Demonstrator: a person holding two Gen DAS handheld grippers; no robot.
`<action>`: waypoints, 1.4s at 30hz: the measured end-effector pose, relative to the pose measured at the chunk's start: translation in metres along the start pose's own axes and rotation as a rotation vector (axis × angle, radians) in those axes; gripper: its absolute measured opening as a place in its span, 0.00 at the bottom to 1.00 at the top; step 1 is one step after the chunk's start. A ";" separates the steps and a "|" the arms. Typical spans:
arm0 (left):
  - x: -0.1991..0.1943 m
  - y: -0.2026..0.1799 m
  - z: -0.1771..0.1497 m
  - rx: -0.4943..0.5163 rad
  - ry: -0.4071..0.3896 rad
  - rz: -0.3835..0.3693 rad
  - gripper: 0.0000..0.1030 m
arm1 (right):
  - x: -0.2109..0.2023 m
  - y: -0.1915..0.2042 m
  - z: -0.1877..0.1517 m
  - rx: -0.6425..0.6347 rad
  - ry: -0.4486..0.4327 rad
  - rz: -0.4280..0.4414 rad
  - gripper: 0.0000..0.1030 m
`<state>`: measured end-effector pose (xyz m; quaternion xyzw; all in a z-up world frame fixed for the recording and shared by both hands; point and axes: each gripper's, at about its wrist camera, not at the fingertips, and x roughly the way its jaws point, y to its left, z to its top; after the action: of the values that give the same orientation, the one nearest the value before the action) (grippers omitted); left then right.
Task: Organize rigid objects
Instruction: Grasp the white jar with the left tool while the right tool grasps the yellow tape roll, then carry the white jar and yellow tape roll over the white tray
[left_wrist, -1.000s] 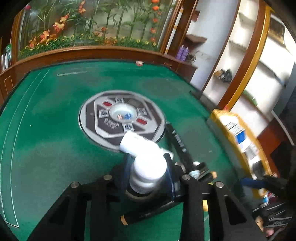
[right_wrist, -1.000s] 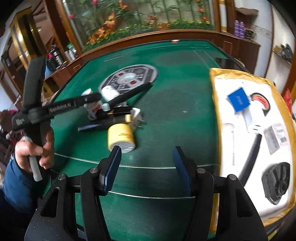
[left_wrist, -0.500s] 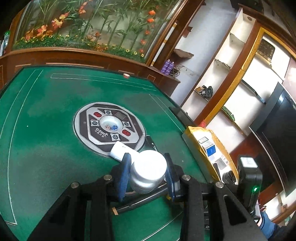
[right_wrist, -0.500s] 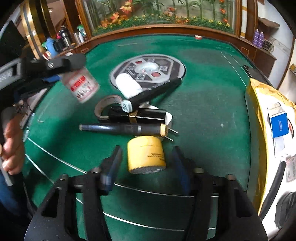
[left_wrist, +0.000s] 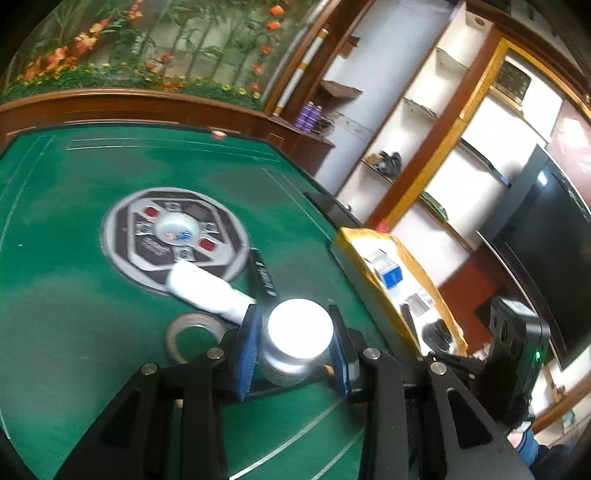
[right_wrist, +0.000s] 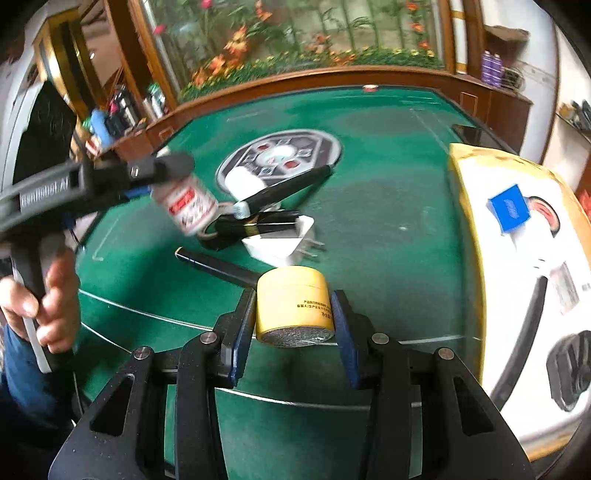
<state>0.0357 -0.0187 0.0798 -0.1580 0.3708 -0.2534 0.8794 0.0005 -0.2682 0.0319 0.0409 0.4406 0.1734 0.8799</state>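
A green felt table (right_wrist: 388, 206) (wood-edged) backs onto a flowered mural (left_wrist: 155, 48).

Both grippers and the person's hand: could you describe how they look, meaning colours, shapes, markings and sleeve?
The left gripper and the right gripper have black, angular frames with triangular cut-outs and silver round bolts. Their fingers carry blue pads on the inner faces. In the right wrist view, the left gripper's side bears blurred white lettering. The left hand is bare, with a dark blue sleeve.
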 end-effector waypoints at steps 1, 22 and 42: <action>0.001 -0.005 -0.001 0.006 0.005 -0.011 0.34 | -0.004 -0.005 -0.001 0.014 -0.009 -0.004 0.39; 0.068 -0.148 -0.007 0.175 0.164 -0.226 0.34 | -0.087 -0.120 -0.009 0.267 -0.218 -0.099 0.38; 0.184 -0.199 -0.010 0.147 0.362 -0.218 0.35 | -0.065 -0.235 0.051 0.333 -0.073 -0.295 0.38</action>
<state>0.0724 -0.2863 0.0602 -0.0847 0.4840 -0.3976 0.7749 0.0684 -0.5066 0.0601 0.1269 0.4320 -0.0340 0.8923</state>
